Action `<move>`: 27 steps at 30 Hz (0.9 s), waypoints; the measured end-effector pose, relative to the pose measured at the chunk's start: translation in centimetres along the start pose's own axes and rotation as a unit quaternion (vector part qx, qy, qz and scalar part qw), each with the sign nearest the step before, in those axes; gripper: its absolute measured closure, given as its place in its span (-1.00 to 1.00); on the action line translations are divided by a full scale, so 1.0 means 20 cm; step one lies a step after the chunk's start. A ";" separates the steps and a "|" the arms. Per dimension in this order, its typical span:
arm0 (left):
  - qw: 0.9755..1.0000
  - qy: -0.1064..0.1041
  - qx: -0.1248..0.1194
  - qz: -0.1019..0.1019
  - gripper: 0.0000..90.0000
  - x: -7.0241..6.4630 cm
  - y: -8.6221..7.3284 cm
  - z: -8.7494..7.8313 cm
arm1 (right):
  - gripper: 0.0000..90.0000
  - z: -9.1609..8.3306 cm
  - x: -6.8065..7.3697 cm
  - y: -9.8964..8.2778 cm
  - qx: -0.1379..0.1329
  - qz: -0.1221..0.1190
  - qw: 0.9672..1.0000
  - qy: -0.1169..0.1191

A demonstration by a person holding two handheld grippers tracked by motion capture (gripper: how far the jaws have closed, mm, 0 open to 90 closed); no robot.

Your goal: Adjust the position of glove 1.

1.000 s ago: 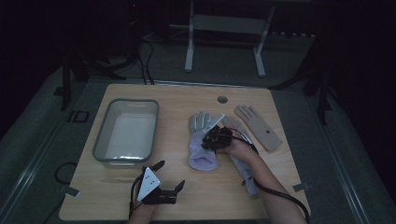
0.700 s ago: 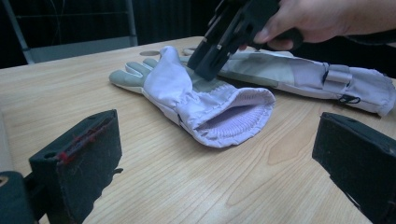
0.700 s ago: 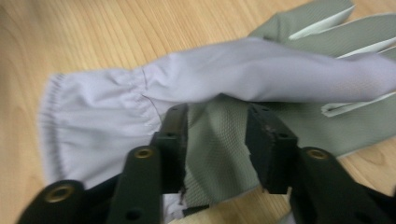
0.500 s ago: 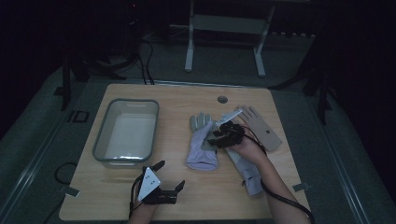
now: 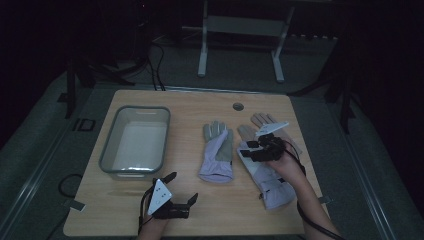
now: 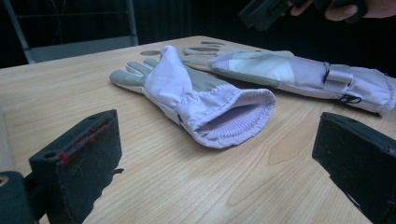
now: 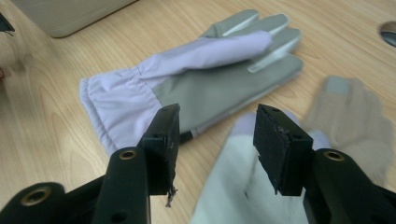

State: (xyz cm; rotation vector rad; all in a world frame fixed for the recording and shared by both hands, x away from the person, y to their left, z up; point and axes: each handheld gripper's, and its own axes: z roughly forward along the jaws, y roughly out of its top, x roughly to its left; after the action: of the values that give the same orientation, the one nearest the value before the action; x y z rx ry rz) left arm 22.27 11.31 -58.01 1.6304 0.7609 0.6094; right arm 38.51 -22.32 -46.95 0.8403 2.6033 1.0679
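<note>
**R gripper above the right-hand glove, nothing gripped**

Right gripper (image 5: 248, 148) hovers over the right glove (image 5: 272, 185), just beside it. That glove's long axis runs cuff at 5 o'clock to fingers at 11. Jaws have just been opening, abt half apart, nothing between them. Folded left glove (image 5: 218, 152) lies at its 9 o'clock. Left gripper (image 5: 183, 187) sits wide open, empty, near the table (image 5: 200, 220) edge, farther off, so R hand's the closer one.

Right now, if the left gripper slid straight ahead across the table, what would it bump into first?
Probably the open cuff of the folded lilac and grey fabric glove, which lies straight ahead of the open left gripper. Only bare wooden table lies between them, though the depth is hard to judge.
</note>
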 end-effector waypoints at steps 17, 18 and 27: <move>1.000 0.001 0.001 0.001 -0.97 0.00 0.00 0.00 | -0.05 -0.24 -0.08 -0.27 -0.016 0.089 0.994 -0.052; 1.000 0.001 0.001 0.000 -0.96 0.00 0.00 0.00 | -0.05 -0.24 -0.08 -0.28 -0.017 0.089 0.995 -0.051; 1.000 0.000 0.000 -0.001 -0.96 0.00 0.00 0.00 | 0.08 -0.21 -0.07 -0.40 0.024 0.036 0.999 -0.029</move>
State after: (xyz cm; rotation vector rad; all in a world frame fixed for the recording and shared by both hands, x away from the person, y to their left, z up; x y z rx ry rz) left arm 22.27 11.30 -58.01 1.6292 0.7639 0.6078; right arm 34.70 -30.19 -49.62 0.9687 2.5781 0.9860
